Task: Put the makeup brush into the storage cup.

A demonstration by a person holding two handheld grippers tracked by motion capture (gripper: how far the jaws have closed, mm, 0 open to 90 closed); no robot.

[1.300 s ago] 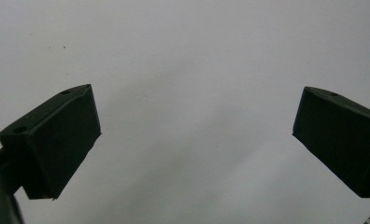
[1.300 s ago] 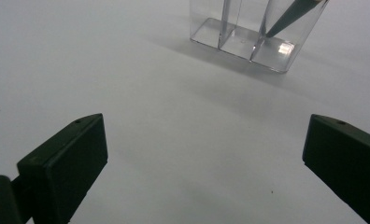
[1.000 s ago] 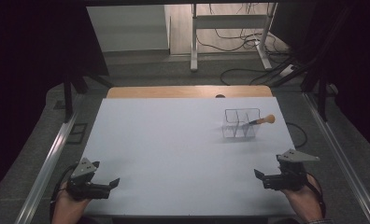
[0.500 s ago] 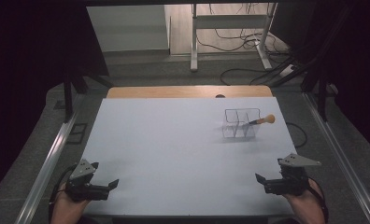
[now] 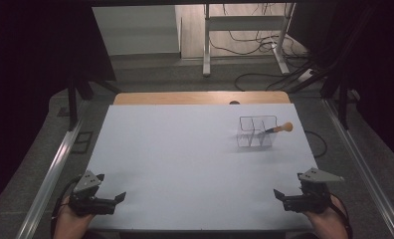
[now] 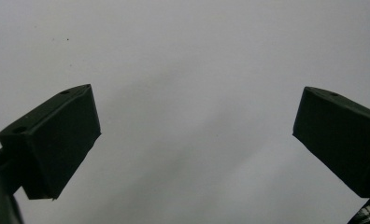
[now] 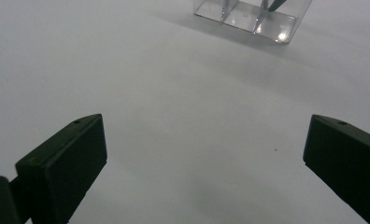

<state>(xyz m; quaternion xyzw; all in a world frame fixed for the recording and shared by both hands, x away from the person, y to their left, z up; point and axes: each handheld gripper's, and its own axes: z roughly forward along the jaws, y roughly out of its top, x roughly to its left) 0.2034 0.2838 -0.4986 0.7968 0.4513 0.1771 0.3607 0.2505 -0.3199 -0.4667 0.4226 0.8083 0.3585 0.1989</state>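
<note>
A clear two-compartment plastic holder [image 5: 256, 132] stands on the white table [image 5: 185, 159] at the right, toward the back. A dark stick with an orange ball end [image 5: 286, 126] leans out of its right compartment. The holder's base [image 7: 253, 18] appears at the top of the right gripper view. My left gripper [image 5: 116, 201] rests near the front left corner, open, with bare table between its jaws [image 6: 197, 135]. My right gripper [image 5: 279, 196] sits near the front right corner, also open and holding nothing [image 7: 204, 154].
A wooden strip [image 5: 200, 97] borders the table's far edge. Metal rails [image 5: 55, 164] run along both sides. Beyond the table stand a white desk frame [image 5: 245, 30] and loose cables [image 5: 264, 74] on the floor.
My right gripper has drawn back a little toward the front edge and to the right. The left gripper has hardly moved.
</note>
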